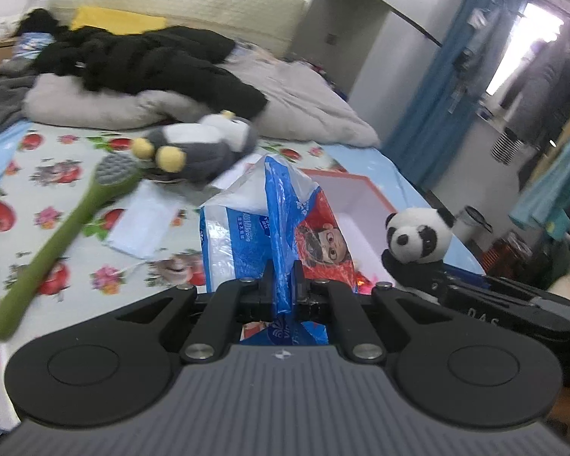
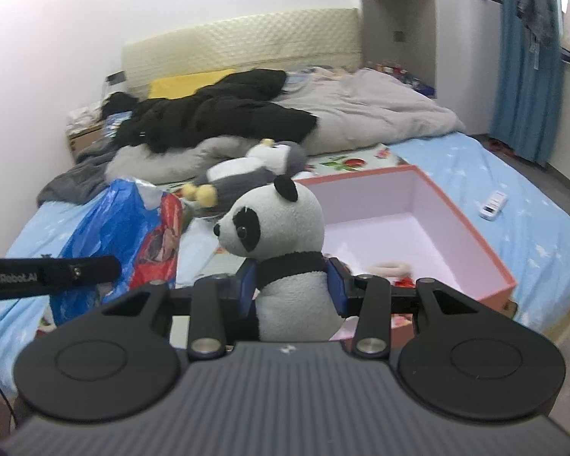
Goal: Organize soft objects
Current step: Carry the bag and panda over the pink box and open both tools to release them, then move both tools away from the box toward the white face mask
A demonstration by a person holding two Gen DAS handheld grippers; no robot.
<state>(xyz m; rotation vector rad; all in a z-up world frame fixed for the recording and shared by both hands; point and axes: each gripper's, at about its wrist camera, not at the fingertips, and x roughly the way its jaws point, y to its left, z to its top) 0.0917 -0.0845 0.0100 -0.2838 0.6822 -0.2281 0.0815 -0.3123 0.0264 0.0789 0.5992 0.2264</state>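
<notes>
My right hand-held gripper [image 2: 290, 290] pinched the panda [image 2: 285, 228]; only the right view showed the box [image 2: 471, 235] interior. My left hand-held gripper [image 1: 284, 285] clamped the crumpled bag [image 1: 281, 224], its print blurred.

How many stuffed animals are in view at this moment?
2. The panda plush is clamped in the right gripper, near the pink box. The grey penguin plush lies on the bed behind the tissue bag. Others could be hidden under the bedding.

Upright plush panda [image 2: 285, 250] beside crumpled blue tissue pack [image 1: 269, 224] (penguin plush [image 1: 205, 144] lying behind)
</notes>
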